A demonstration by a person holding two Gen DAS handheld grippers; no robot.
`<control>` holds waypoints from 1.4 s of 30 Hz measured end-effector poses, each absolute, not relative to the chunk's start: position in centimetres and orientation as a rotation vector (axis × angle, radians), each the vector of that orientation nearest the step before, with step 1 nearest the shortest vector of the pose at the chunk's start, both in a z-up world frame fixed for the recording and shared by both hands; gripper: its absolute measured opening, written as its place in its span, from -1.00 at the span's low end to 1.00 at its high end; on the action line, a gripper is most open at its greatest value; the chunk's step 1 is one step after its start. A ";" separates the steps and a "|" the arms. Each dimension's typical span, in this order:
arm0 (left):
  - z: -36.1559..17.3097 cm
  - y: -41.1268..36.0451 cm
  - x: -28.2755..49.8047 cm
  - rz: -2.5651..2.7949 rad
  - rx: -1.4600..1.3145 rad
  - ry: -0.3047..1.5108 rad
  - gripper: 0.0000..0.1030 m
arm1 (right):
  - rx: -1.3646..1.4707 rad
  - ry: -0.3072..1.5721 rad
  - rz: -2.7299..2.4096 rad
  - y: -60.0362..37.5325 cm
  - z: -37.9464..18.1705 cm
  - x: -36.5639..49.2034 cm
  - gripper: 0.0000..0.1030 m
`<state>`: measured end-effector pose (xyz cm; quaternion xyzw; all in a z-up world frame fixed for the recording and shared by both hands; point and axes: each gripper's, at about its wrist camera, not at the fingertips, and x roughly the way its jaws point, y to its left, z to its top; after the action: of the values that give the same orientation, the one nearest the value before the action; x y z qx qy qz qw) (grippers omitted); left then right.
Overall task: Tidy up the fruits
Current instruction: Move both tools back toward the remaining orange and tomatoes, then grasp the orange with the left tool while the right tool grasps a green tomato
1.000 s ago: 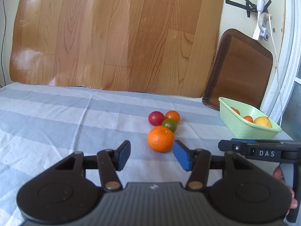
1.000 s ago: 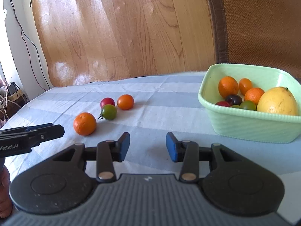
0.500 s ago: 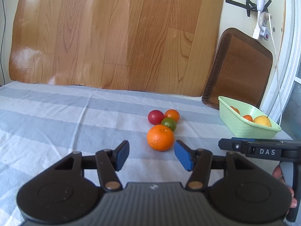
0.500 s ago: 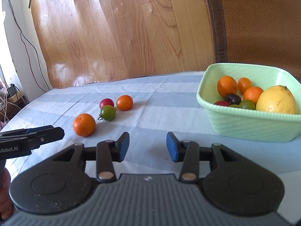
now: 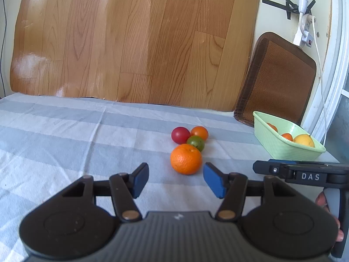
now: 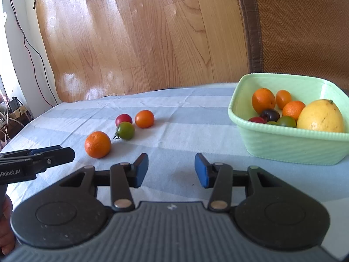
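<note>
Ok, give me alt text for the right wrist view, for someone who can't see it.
The open right gripper hovers empty over a striped cloth. To its right a green basket holds fruit; a mandarin and three small tomatoes lie left.

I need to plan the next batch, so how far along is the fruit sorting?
Done: the green basket already holds a large yellow citrus, several small oranges and small tomatoes. In hand: nothing; the left gripper and right gripper are both open, their jaws having just been opening, empty. Left: the mandarin, red tomato, green tomato and orange tomato sit on the cloth.
</note>
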<state>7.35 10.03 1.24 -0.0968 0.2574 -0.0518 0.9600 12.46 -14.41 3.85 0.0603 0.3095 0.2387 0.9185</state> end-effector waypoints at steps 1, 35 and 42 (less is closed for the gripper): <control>1.2 10.0 7.3 -0.105 -0.197 0.522 0.11 | 0.124 0.637 0.490 -14.4 3.8 12.5 -0.03; 1.8 7.3 10.7 -0.152 -0.008 0.581 0.19 | 0.188 0.803 0.609 -8.4 4.3 19.7 -0.42; 0.6 7.3 13.9 -0.147 -0.036 0.665 -0.20 | 0.148 0.719 0.527 -14.3 4.8 15.6 -0.42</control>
<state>13.91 7.31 0.57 -0.0176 0.3262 -0.0719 0.9424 15.60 -14.34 4.85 0.0716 0.3474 0.2545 0.8997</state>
